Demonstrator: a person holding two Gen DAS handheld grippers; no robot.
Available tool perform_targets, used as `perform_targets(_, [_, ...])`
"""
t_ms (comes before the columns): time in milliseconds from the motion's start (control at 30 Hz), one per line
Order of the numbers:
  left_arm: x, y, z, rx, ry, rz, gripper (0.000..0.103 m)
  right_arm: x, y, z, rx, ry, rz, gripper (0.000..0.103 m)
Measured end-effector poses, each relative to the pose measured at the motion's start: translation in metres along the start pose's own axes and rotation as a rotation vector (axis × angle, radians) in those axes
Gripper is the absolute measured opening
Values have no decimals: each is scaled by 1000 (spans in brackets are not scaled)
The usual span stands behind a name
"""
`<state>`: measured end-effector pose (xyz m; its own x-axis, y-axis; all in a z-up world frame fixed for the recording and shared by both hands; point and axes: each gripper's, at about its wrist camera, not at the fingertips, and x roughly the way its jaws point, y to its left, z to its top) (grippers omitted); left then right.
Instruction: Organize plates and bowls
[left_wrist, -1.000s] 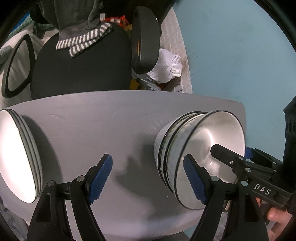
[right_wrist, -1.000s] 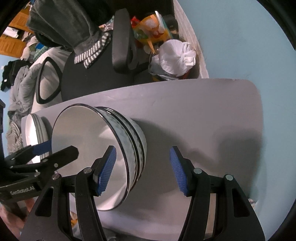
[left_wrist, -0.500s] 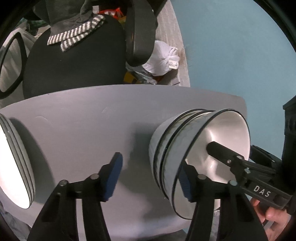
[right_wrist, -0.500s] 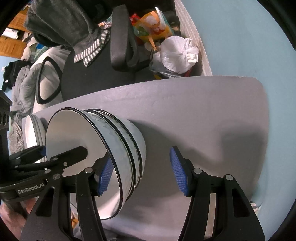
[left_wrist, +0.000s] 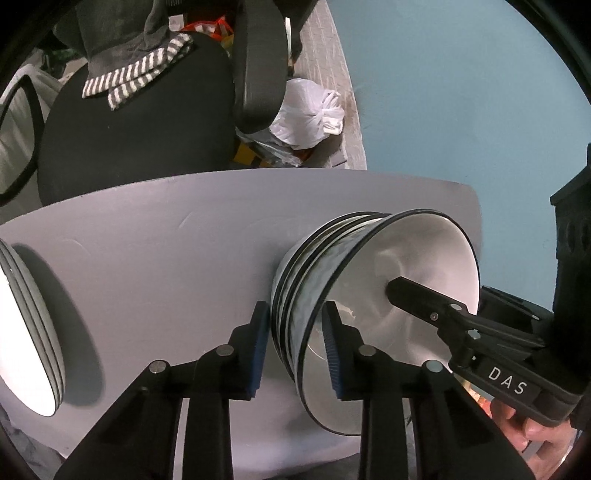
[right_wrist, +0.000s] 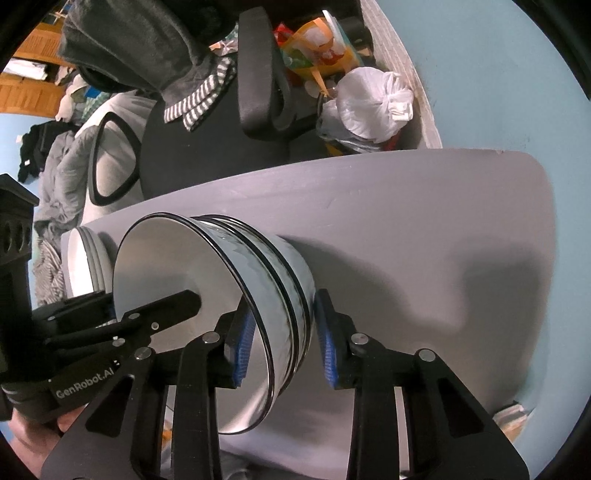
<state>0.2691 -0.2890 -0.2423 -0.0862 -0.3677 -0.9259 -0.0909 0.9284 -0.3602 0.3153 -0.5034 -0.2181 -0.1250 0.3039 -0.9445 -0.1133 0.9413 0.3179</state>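
A stack of white bowls with dark rims stands on the grey table; it also shows in the right wrist view. My left gripper is shut on the stack's near wall, one finger inside the top bowl, one outside. My right gripper grips the opposite wall the same way; its finger shows inside the bowl in the left wrist view. A stack of white plates sits at the table's left end, also visible in the right wrist view.
A black office chair with a striped cloth stands behind the table. A white plastic bag lies on the floor by the blue wall. Table right edge is near the wall.
Both grippers closed from wide open onto the walls of the bowl stack, each moving in so one finger sits inside the top bowl.
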Motion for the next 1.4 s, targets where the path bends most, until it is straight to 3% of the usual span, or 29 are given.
perform_targets(300, [-2, -3, -3, 2, -17, 34, 26, 0, 15, -2, -51, -21, -87, 29])
perform_targets(400, [-2, -4, -4, 5, -22, 46, 25, -2, 14, -3, -58, -34, -105, 22])
perform_targets(733, [-4, -6, -11, 35, -15, 80, 24, -3, 15, -6, -58, -44, -114, 14])
perform_targets(1400, [-29, 32, -40, -43, -46, 85, 24, 8, 58, -24, -89, -11, -97, 14])
